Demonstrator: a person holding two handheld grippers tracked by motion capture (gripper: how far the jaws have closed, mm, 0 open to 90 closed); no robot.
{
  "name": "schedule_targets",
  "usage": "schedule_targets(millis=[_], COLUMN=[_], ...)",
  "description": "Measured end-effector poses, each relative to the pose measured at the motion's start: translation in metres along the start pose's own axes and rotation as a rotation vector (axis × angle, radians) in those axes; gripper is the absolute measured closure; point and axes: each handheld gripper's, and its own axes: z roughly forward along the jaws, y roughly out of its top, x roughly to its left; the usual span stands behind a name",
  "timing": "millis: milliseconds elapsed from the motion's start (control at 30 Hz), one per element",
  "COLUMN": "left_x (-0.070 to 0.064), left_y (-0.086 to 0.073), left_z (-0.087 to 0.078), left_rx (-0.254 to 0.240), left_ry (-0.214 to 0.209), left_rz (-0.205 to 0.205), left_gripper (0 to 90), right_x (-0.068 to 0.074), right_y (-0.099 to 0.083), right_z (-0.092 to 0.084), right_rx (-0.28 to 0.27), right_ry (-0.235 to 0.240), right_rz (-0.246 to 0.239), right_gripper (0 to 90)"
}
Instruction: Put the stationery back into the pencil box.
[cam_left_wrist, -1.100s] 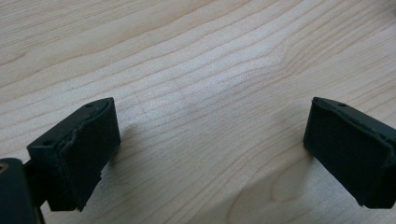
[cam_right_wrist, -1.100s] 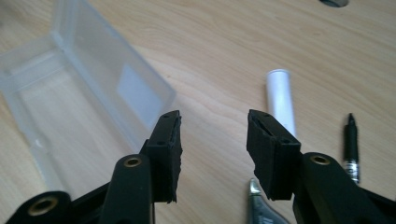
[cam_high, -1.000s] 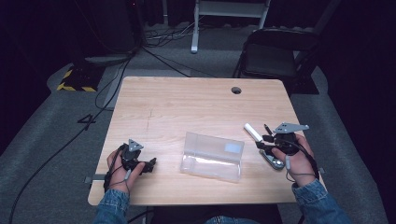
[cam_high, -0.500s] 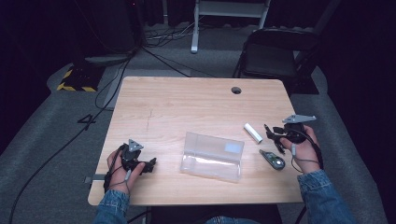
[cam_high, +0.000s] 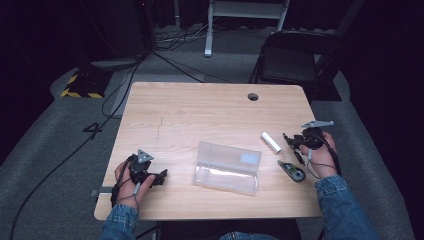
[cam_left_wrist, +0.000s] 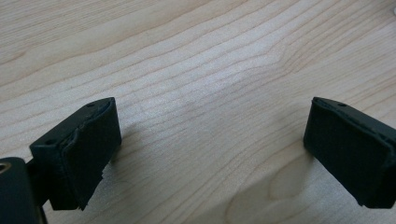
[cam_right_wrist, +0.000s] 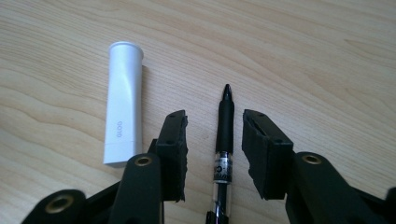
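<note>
right gripper (cam_right_wrist: 215, 140) low, level — jaws astride pen (cam_right_wrist: 225, 135)

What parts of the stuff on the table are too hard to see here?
- Pen: its back end is cut off by the bottom edge of the right gripper view.
- Black and green tool: too small in the high view to name.
- Clear box: contents unclear through glare, high view.

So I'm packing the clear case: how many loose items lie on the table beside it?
3: a white tube, a pen between the right gripper's open jaws, and a small dark tool nearer the person. The clear case could hide more.
</note>
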Motion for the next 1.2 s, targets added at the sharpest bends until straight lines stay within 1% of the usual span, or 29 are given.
schedule_targets(millis=[167,233,300,400,500,567,600,667,733,800,1000,1067,1200], left_x=[0.000,0.000,-0.001,-0.001,-0.002,-0.002,-0.003,-0.003,-0.004,-0.004,-0.005,-0.005,-0.005], left_y=[0.000,-0.001,-0.001,-0.001,-0.002,-0.002,-0.002,-0.003,-0.003,-0.004,-0.004,-0.004,-0.004], left_z=[0.000,-0.001,-0.001,-0.001,-0.002,-0.002,-0.002,-0.002,-0.003,-0.003,-0.004,-0.004,-0.004], left_rx=[-0.002,-0.001,-0.002,0.000,0.001,0.001,-0.001,-0.001,-0.001,0.000,0.000,0.000,0.000], left_ry=[0.001,0.004,0.000,0.001,0.002,0.004,0.004,0.003,0.005,0.005,0.006,0.006,0.005], left_rz=[0.002,0.007,0.001,0.002,0.003,0.005,0.003,-0.002,0.004,0.003,-0.004,-0.005,-0.004], left_gripper=[4.5,4.5,4.5,4.5,4.5,4.5,4.5,4.5,4.6,4.5,4.5,4.5,4.5], right_x=[-0.003,-0.005,-0.007,-0.009,-0.010,-0.010,-0.010,-0.010,-0.010,-0.010,-0.009,-0.010,-0.009], right_y=[-0.002,-0.003,-0.004,-0.005,-0.006,-0.006,-0.005,-0.005,-0.005,-0.004,-0.004,-0.003,-0.002], right_z=[0.015,0.018,0.020,0.022,0.027,0.028,0.028,0.028,0.029,0.029,0.028,0.027,0.025], right_rx=[0.039,0.046,0.055,0.056,0.069,0.067,0.069,0.066,0.062,0.064,0.073,0.074,0.071], right_ry=[-0.003,-0.009,-0.010,-0.010,-0.006,-0.005,-0.005,-0.004,-0.001,-0.001,0.000,0.000,0.010], right_rz=[0.003,0.004,0.007,0.014,0.018,0.017,0.017,0.014,0.014,0.016,0.019,0.012,0.023], right_gripper=[64.7,65.8,67.5,67.7,69.2,70.0,72.5,74.1,78.7,80.0,80.5,80.6,80.7])
